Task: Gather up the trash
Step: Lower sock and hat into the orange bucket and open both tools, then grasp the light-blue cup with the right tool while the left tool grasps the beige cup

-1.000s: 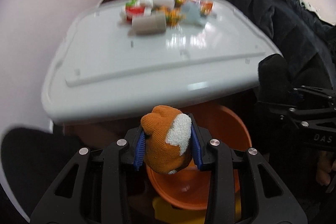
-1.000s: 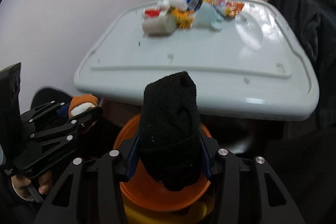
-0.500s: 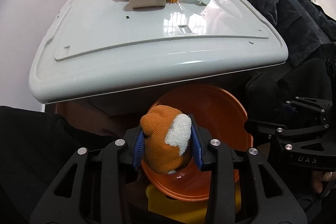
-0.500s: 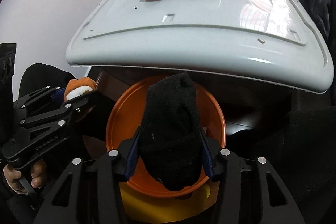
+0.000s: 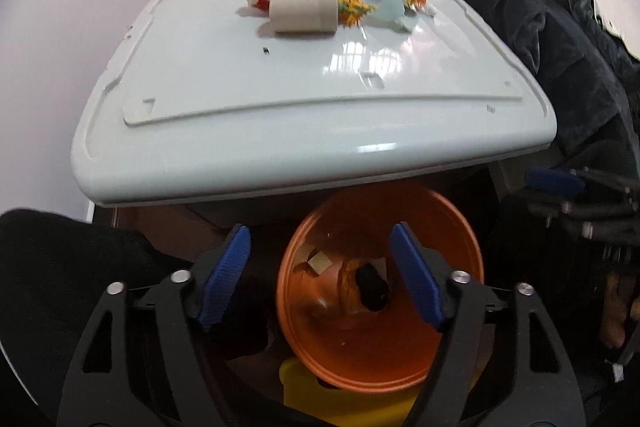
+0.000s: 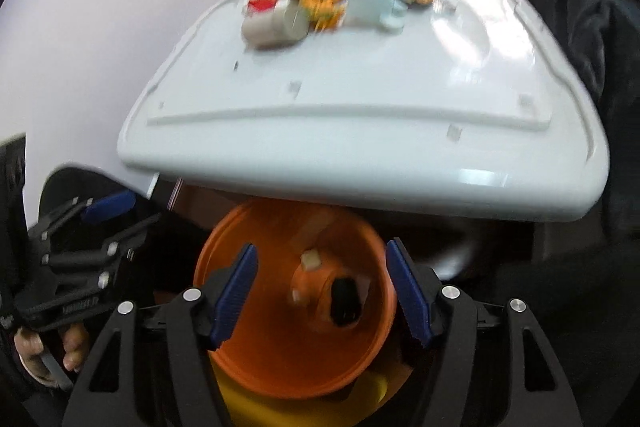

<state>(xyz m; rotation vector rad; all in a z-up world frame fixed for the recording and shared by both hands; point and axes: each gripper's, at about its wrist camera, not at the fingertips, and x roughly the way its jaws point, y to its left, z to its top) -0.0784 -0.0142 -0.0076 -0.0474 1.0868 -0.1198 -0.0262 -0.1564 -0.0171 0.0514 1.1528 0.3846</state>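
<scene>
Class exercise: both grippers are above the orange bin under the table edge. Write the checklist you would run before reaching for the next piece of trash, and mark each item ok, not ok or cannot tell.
1. Left gripper open and holding nothing: ok.
2. Right gripper open and holding nothing: ok.
3. Dropped pieces inside the orange bin, not on its rim: ok, a black item and pale scraps lie at the bottom.
4. Trash left to collect: ok, a pile with a cardboard tube sits at the far end of the white table.
5. Path to the pile free: ok, the near tabletop is bare.
6. Which piece is loosest: cannot tell, the pile overlaps and the right view is blurred.
</scene>
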